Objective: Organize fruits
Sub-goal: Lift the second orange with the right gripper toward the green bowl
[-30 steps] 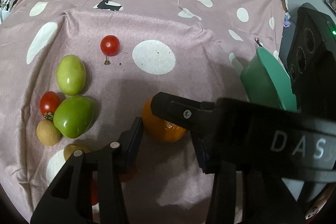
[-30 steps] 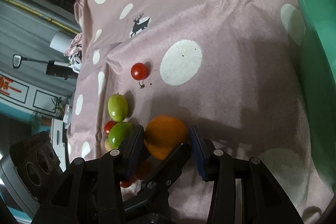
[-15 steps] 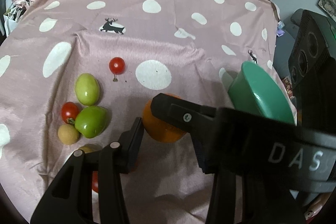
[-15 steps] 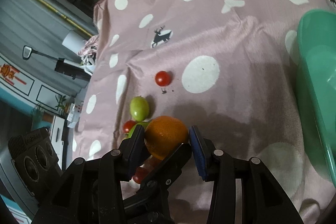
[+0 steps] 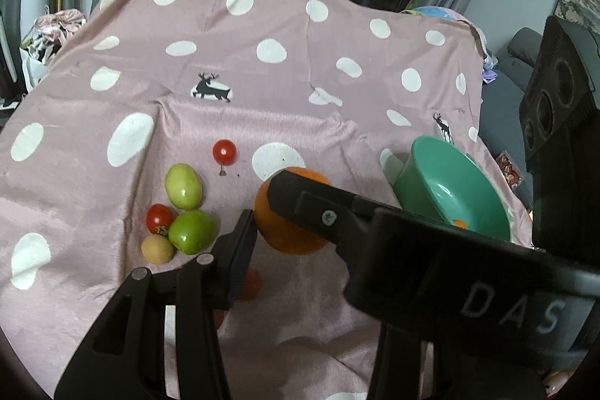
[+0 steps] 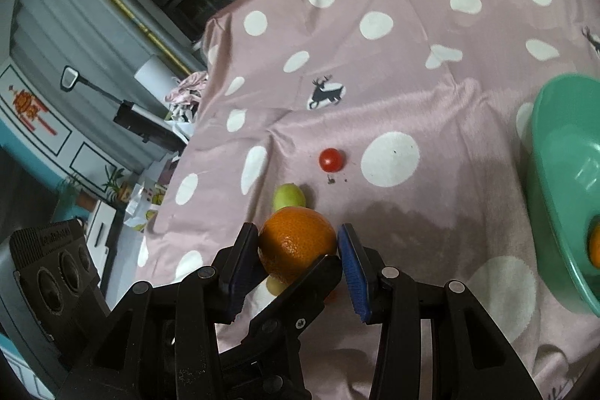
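A person holds a two-finger gripper in each hand over a table draped in a pink cloth (image 5: 262, 122) with white dots. The right gripper (image 6: 300, 244) has its fingers pinching a large orange (image 6: 298, 242) on both sides, lifted clear of the cloth. In the left wrist view the left gripper's near finger (image 5: 242, 242) sits just beside the same orange, with the right gripper's finger crossing in front; I cannot tell whether the left fingers grip anything.

The likely goal is the green bowl (image 6: 555, 197) to the right, which already holds something orange. To do this well, keep the pinch steady across the orange's widest part, carry it above the rim, and lower it before letting go.

Left on the cloth: a cherry tomato (image 5: 224, 152), a pale green fruit (image 5: 183, 186), a darker green one (image 5: 192, 231), a red tomato (image 5: 159, 218) and a small brown fruit (image 5: 158, 249). None lies between orange and bowl; the two grippers crowd each other.
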The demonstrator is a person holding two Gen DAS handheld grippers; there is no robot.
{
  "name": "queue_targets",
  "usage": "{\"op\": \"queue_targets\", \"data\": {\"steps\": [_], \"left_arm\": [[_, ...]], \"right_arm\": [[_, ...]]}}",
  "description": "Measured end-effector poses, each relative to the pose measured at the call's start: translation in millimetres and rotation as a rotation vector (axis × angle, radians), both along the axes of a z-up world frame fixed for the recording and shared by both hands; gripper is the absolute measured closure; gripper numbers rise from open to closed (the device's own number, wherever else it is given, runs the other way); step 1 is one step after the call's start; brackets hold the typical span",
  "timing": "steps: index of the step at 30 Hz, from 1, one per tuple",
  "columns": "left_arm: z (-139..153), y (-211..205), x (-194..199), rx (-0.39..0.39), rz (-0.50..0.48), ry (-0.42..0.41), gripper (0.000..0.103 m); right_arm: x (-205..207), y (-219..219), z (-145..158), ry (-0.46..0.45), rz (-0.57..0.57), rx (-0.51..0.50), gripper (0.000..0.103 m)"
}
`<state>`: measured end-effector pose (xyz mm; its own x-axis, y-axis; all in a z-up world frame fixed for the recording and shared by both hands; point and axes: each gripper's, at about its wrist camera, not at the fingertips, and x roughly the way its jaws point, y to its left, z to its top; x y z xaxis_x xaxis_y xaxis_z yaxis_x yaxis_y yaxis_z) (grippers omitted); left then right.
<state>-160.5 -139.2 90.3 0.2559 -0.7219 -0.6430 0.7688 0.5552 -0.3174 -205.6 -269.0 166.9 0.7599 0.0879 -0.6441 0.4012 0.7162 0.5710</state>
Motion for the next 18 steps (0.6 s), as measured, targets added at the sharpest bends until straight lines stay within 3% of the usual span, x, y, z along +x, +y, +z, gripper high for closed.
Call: {"op": "queue_targets", "data": {"steps": [18], "left_arm": [[27.4, 14.9, -15.4, -0.081, -0.017, -0.074, 0.058]], "right_arm": [[-19.5, 17.1, 32.8, -0.066, -0.029, -0.112, 0.057]]}}
